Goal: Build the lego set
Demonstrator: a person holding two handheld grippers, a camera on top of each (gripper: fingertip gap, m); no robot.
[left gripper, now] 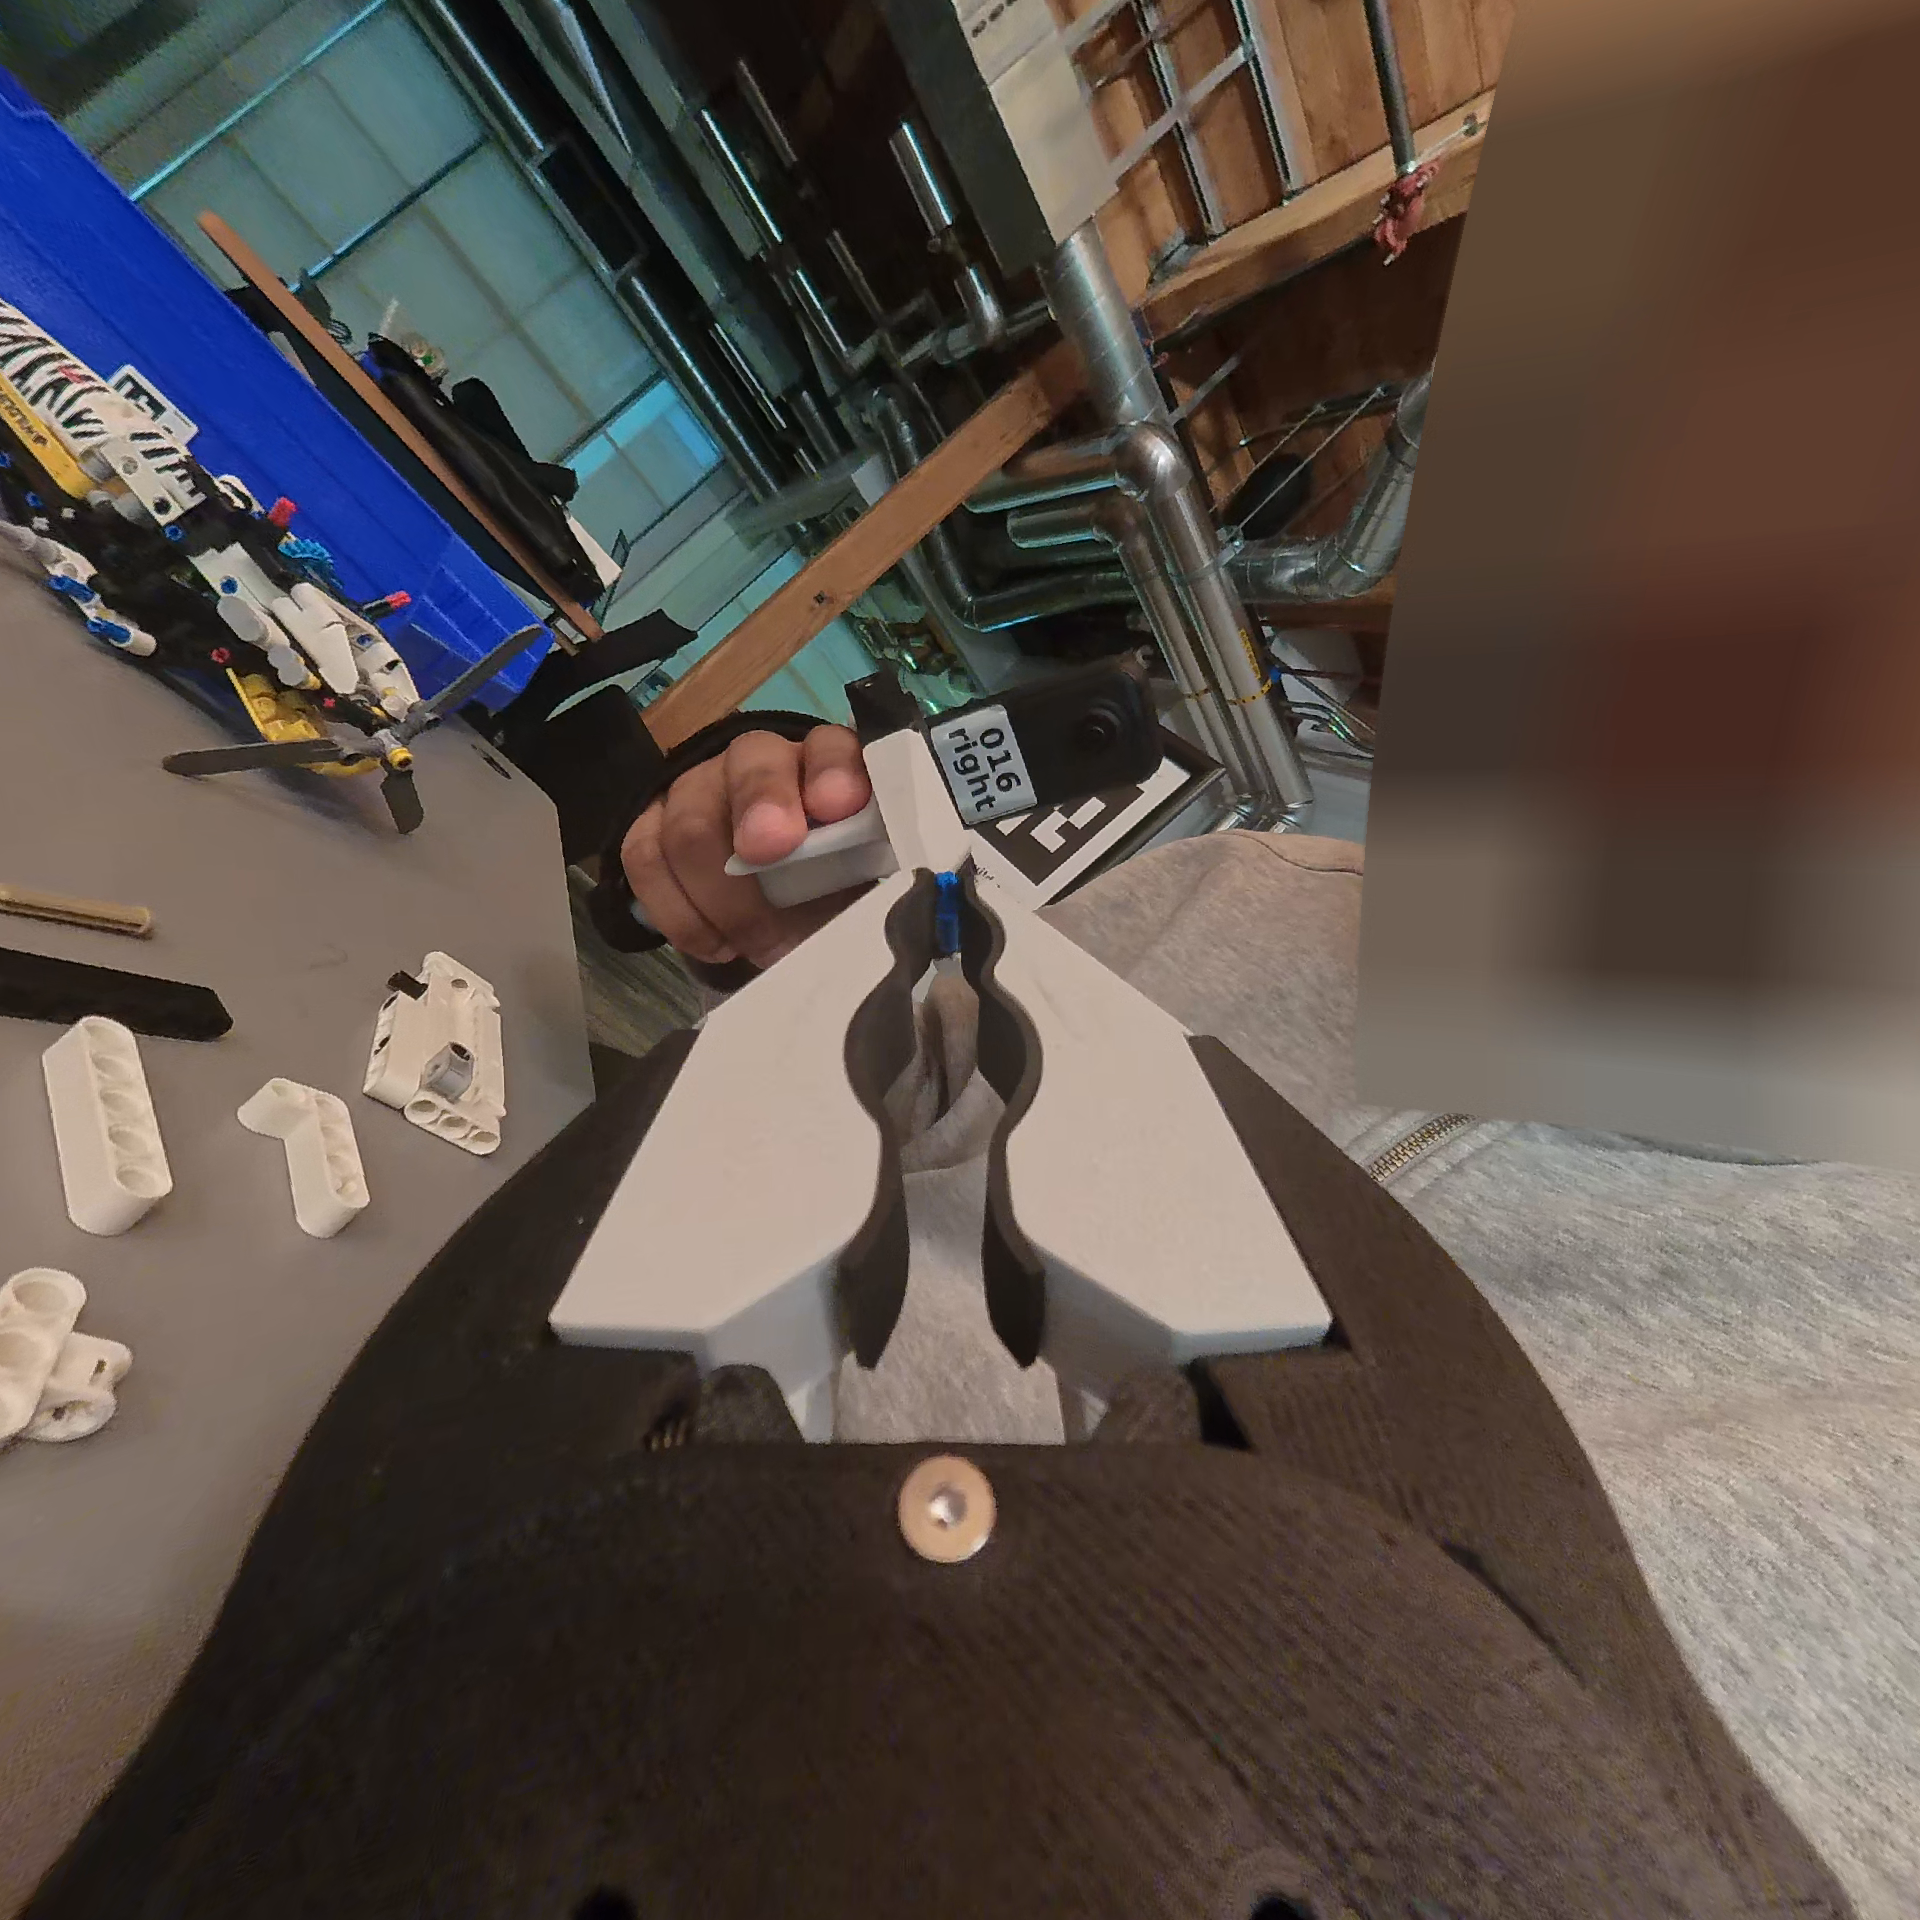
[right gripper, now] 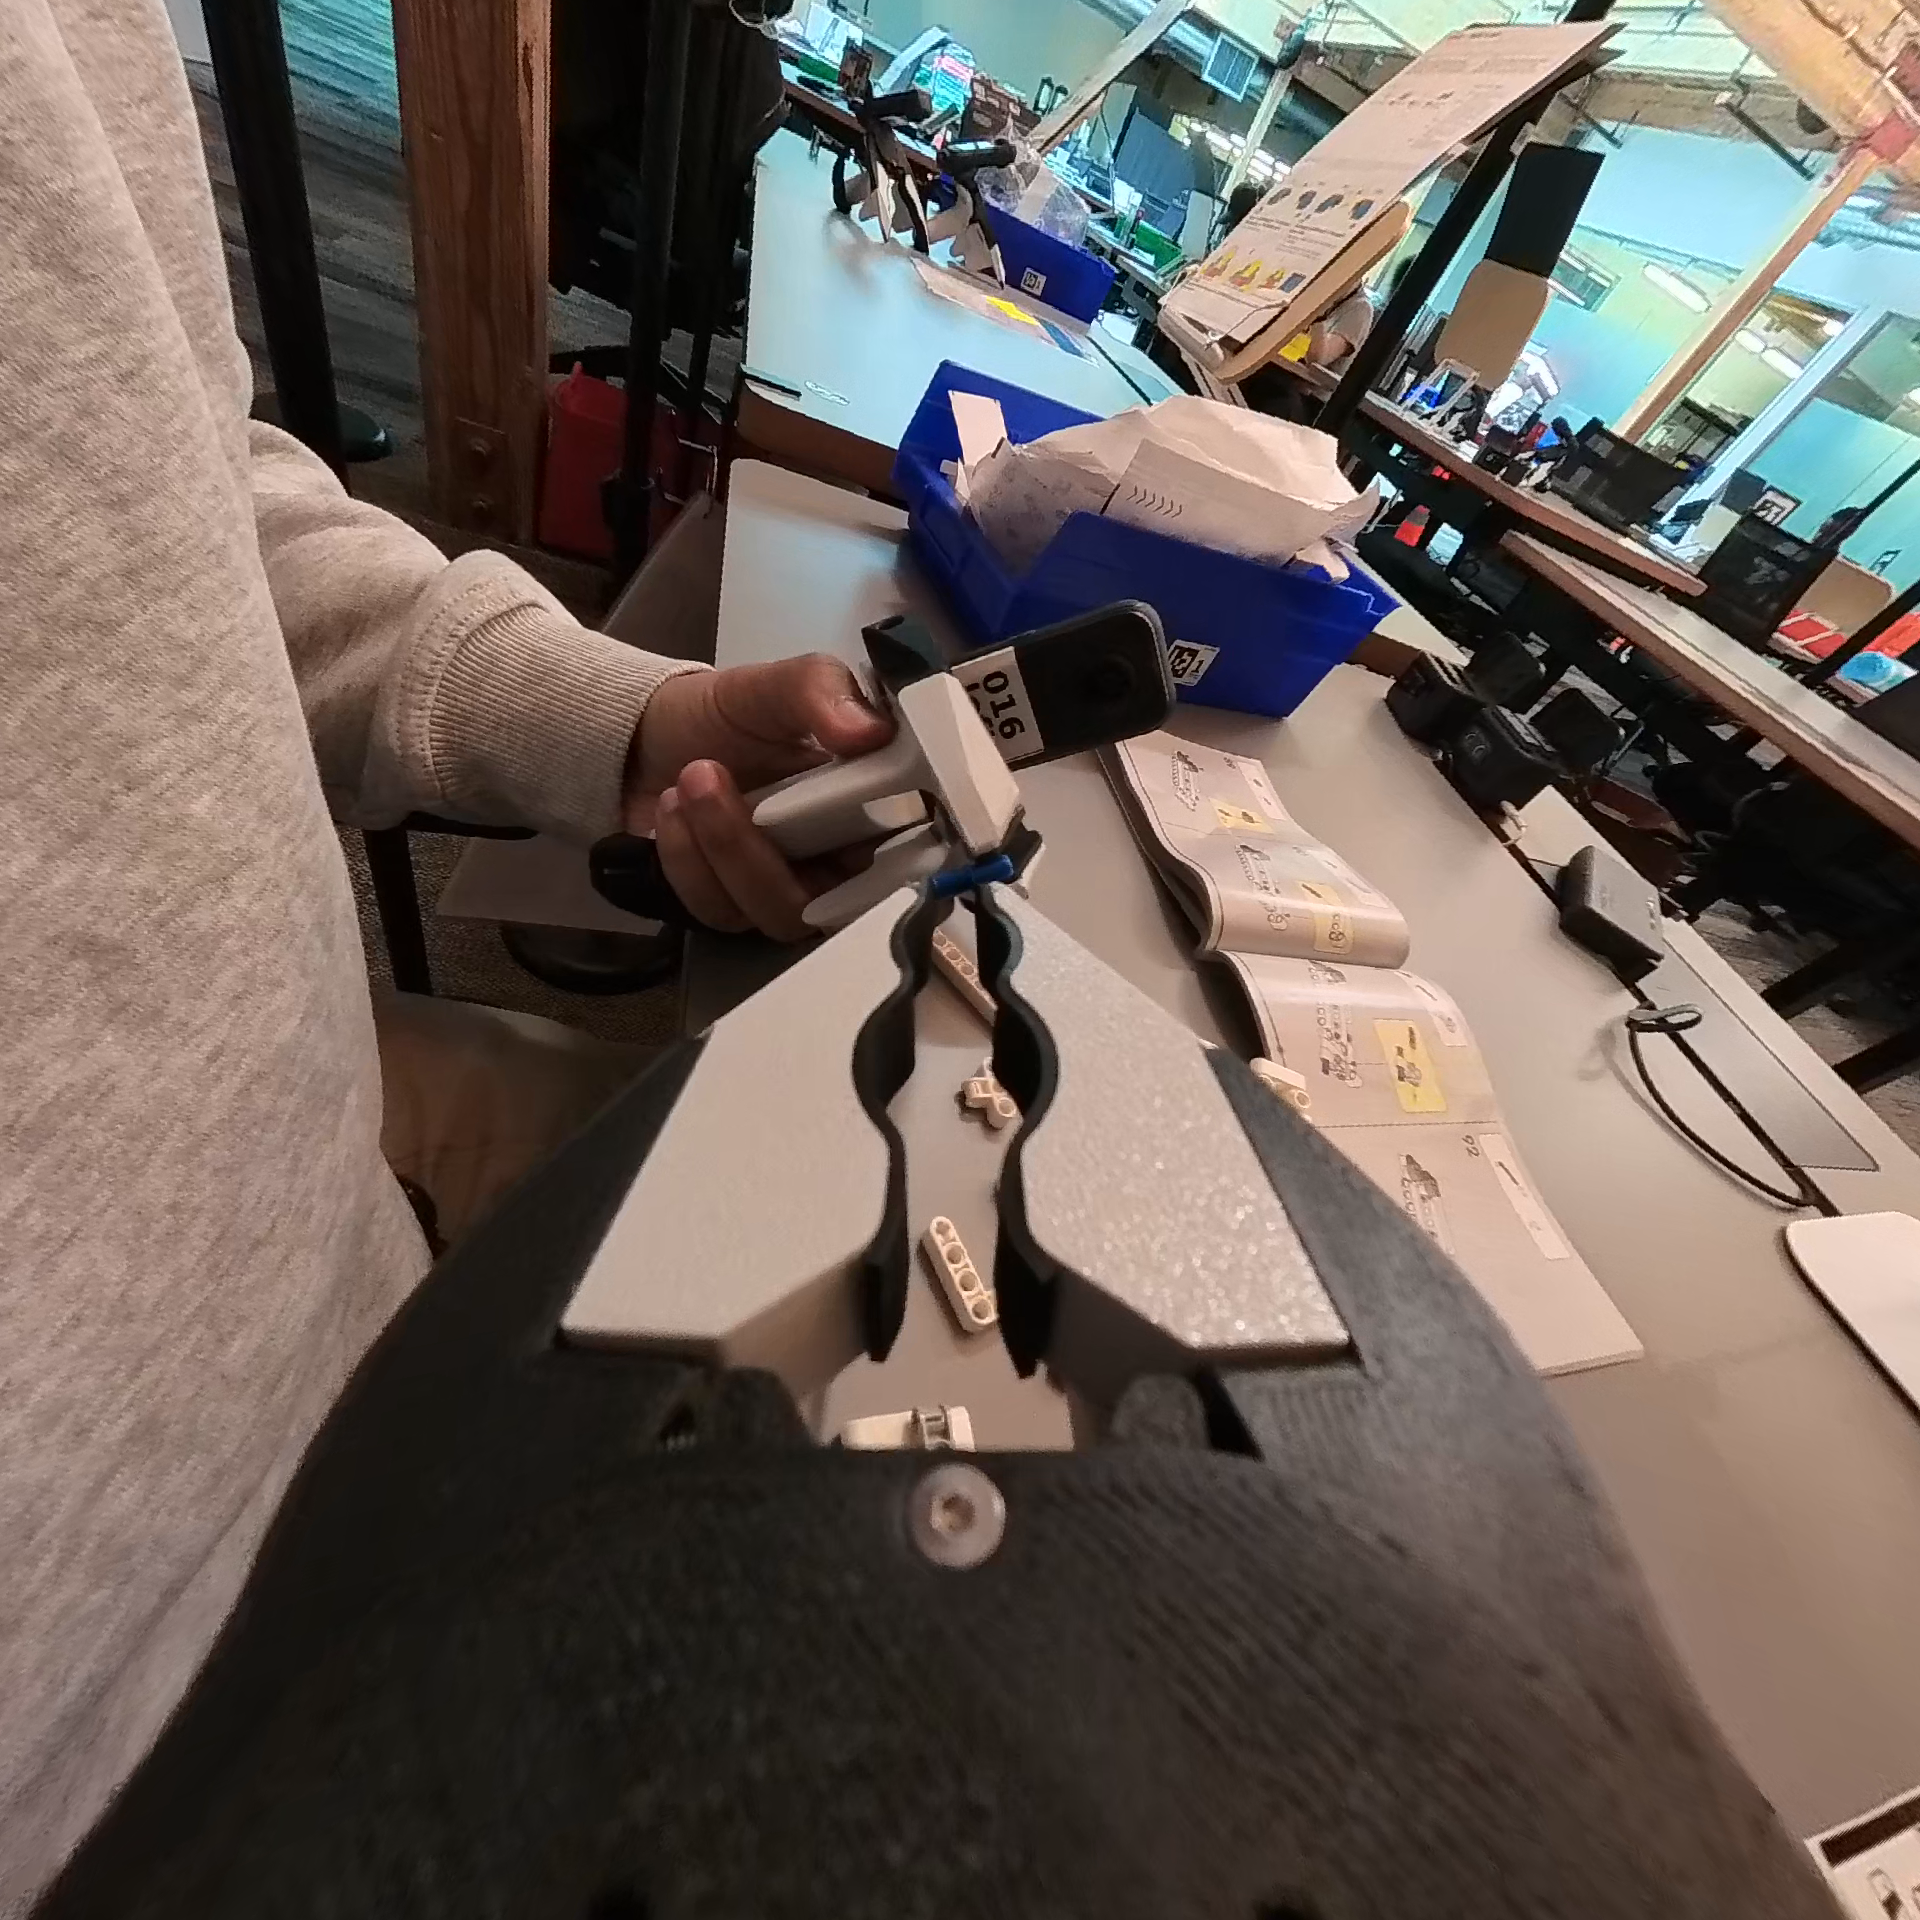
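Observation:
A small blue pin (left gripper: 945, 909) is pinched between the tips of my left gripper (left gripper: 943, 920), held in the air off the grey table's (left gripper: 260, 914) edge, in front of the person's grey sweater. My right gripper (right gripper: 966, 902) meets it tip to tip. In the right wrist view the blue pin (right gripper: 971, 876) lies crosswise at my right fingertips, whose jaws are closed in on it. A partly built plane model (left gripper: 260, 623) with a propeller stands on the table at far left.
Loose white beams (left gripper: 104, 1122) and a white sub-assembly (left gripper: 442, 1049) lie on the table. More white beams (right gripper: 961, 1273) lie below my right gripper. An open instruction booklet (right gripper: 1351, 987) and a blue bin (right gripper: 1132, 592) of paper are to the right. From either gripper's tips it is about 25 cm to the partly built plane model (left gripper: 260, 623).

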